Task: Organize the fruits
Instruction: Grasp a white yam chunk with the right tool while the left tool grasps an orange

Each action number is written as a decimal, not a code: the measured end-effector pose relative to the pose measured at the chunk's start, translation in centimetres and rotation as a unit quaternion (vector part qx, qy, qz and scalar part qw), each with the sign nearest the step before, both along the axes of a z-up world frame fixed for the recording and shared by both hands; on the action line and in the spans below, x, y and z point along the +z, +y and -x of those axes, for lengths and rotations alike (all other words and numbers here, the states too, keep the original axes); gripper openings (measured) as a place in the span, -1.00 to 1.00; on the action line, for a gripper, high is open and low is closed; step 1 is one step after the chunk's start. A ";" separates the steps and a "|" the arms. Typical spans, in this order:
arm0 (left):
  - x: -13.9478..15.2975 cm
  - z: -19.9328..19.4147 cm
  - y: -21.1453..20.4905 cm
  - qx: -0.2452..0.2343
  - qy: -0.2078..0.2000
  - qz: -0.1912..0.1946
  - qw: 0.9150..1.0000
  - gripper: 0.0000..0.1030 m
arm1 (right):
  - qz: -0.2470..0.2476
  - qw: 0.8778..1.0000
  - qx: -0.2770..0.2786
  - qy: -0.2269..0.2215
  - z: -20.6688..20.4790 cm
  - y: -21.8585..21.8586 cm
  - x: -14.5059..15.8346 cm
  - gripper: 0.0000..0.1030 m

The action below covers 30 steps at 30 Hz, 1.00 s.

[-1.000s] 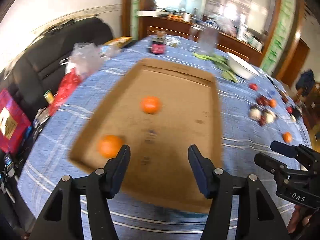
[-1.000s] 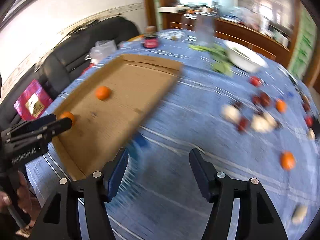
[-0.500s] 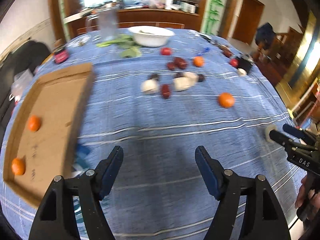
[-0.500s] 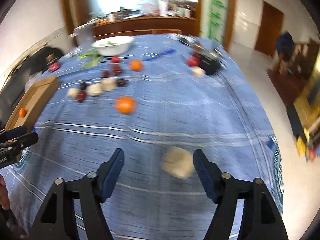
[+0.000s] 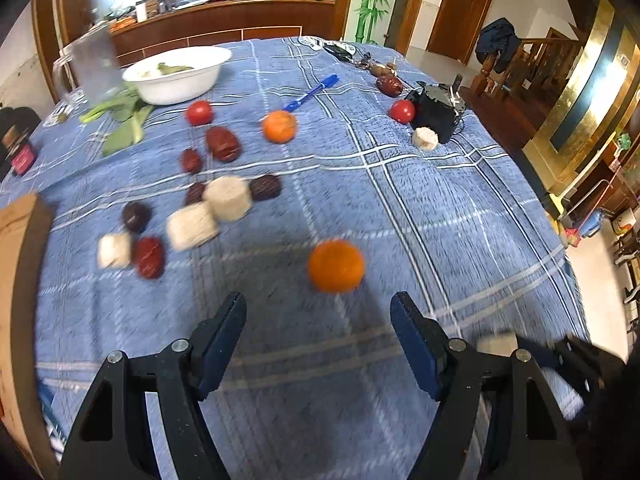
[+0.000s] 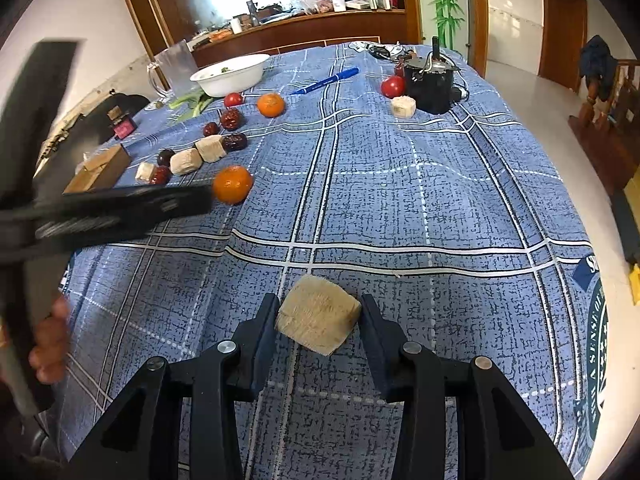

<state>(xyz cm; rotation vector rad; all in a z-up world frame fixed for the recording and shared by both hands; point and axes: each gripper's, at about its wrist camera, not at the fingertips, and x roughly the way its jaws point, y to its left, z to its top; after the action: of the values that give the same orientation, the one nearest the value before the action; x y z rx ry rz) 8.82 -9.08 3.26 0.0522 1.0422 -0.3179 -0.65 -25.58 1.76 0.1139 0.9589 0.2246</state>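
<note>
The pale fibrous chunk [image 6: 318,325], seemingly a cut piece of cane or root, lies on the blue plaid tablecloth [image 6: 420,184] near the table's front edge, between the fingers of the right gripper [image 6: 319,320]. Half a second ago those jaws stood wide with the chunk blurred and off-centre; now they are closing on it, the pads just beside or touching its two sides; a firm grip is not yet confirmed. The left gripper [image 5: 318,338] has swung away from the cardboard tray [image 5: 16,280], which a second ago filled its view with two oranges in it and now shows only as an edge at far left. Its jaws are wide and empty, and the near orange [image 5: 336,266] sits on the cloth just beyond them. Judgement: both hands have turned from delivery to collection. Further off lie like chunks [image 5: 226,198], dark red dates [image 5: 222,144], two tomatoes [image 5: 199,112], a second orange [image 5: 279,126], a blue pen [image 5: 310,94] and a white bowl [image 5: 176,74], so most sorting remains.
</note>
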 end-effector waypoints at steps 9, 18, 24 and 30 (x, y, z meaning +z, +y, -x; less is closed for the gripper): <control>-1.8 -1.8 -0.4 -0.004 0.021 0.040 0.999 -0.41 | -0.003 1.000 0.007 -0.006 0.3 -0.2 -0.1 -0.16; -0.3 2.7 3.5 0.001 0.013 0.051 0.999 -0.40 | -0.008 1.000 -0.006 -0.011 1.3 -0.1 0.6 -0.16; 0.5 5.6 7.0 0.010 0.014 0.068 0.998 -0.40 | 0.005 1.000 -0.007 -0.026 2.5 1.6 2.2 -0.16; 1.4 8.1 11.2 0.031 0.001 0.072 0.997 -0.40 | 0.016 0.999 0.013 -0.027 2.8 5.3 2.8 -0.16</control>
<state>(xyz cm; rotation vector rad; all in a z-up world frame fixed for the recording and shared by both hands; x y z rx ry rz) 0.75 2.13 4.64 -0.1110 1.0178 -0.3359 -3.49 -20.23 4.57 0.0655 0.9105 0.2351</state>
